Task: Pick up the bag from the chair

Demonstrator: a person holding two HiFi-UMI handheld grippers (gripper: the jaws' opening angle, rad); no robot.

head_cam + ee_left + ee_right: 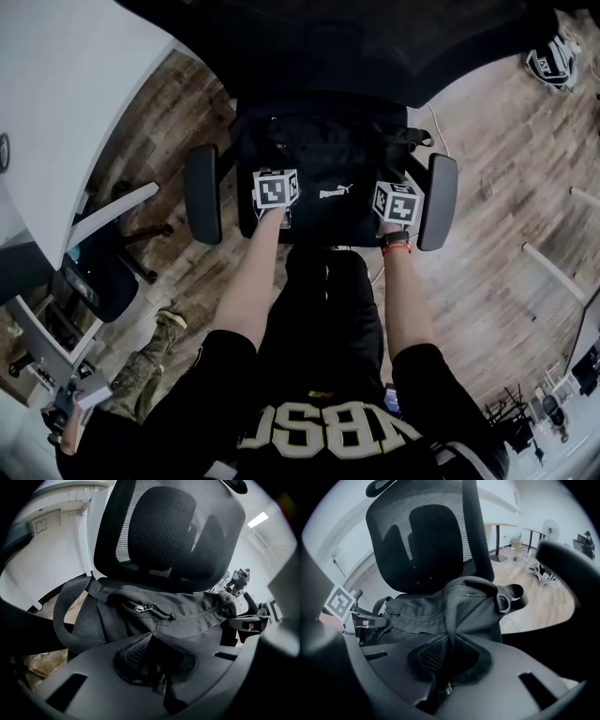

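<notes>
Frame centre: black fabric bag (328,155) on black mesh office chair (203,194). L gripper (151,644) & R gripper (449,645) each clamped tight on bag cloth.

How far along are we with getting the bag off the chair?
Done: left gripper and right gripper are each shut on a fold of the bag. In hand: a two-sided grip at its near edge. Left: the lift itself; the bag lies on the chair, not yet raised.
</notes>
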